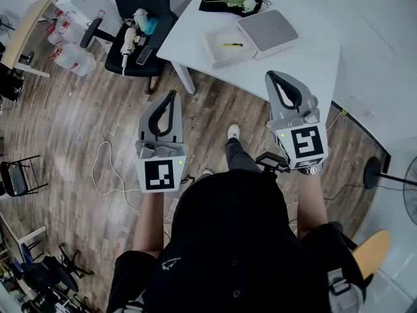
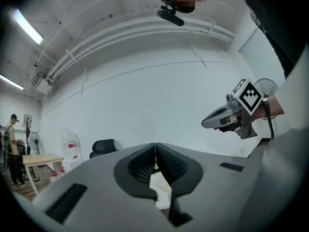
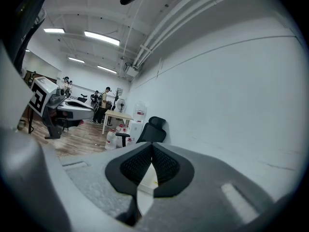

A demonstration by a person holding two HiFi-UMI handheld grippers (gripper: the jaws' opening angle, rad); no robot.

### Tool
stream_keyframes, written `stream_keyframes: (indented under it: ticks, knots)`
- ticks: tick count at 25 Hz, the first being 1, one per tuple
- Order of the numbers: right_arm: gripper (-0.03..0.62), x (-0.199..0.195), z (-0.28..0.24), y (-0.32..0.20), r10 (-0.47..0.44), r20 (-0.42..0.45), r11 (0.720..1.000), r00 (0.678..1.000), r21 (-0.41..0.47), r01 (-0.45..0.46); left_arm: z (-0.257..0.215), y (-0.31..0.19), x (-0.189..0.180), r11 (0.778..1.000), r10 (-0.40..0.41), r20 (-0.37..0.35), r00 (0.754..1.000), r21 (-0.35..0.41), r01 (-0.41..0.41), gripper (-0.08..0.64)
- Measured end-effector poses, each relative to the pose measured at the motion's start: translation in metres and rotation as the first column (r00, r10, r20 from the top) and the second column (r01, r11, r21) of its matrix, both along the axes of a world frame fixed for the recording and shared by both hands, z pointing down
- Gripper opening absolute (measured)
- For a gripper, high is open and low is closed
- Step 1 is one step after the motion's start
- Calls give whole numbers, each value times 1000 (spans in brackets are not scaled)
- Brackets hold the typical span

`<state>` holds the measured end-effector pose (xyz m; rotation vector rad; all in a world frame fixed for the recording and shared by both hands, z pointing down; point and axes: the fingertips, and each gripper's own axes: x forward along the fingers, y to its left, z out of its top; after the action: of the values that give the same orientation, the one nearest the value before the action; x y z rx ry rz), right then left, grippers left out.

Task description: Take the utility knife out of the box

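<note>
Closest to me is the dark shirt (image 1: pixel 241 240) at 6 o'clock, with both tools raised just beyond it. The left gripper (image 1: pixel 173 94), toward 9 o'clock, has its jaws pressed together on nothing. The right gripper (image 1: pixel 271 75), toward 3 o'clock, is likewise closed and empty. Both hang over the wood floor (image 1: pixel 78 109), well apart from the table (image 1: pixel 313 51) at 12 o'clock. There the white box (image 1: pixel 218 55) sits open with its lid (image 1: pixel 267 31) just beside it on the right, and the yellow utility knife (image 1: pixel 232 44) lies inside. I judge that none of the task is done yet: the approach, the grasp and the lift-out are all left.
</note>
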<state>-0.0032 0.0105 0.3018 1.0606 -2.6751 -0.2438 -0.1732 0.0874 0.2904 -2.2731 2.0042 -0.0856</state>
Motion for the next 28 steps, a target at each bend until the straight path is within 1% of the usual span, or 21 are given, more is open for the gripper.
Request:
stream_keyframes:
  ticks: [4,8,11,17,21,25,28]
  knots:
    - [5,0,-1,-38,-23,-22,1000,999,-3,23,-4,-33,3,1000,-14,-5,1000,-3,14,6]
    - [5,-4,-9,-74,-59,11,998,998,10,59,-10,-63,6,999,-37,0,999,-1,37,6]
    - [5,0,-7,-104,-79,-6,997,997,-7,79,-14,-87,8,998,-69,2,998,-5,69,6]
    - [5,-5,-2,-158,-147,5,989,989,-23,147,-15,-128,12,990,-139,13,990,4,139,6]
    - [5,-7,2,-189,-197,3,980,980,-15,197,-11,-153,18,985,-172,22,985,5,172,6]
    - [5,-10,3,-214,-217,10,976,976,-14,217,-10,-174,21,984,-179,26,983,5,179,6]
    - [5,-11,4,-223,-216,13,976,976,-16,216,-9,-184,23,987,-161,24,987,6,161,6]
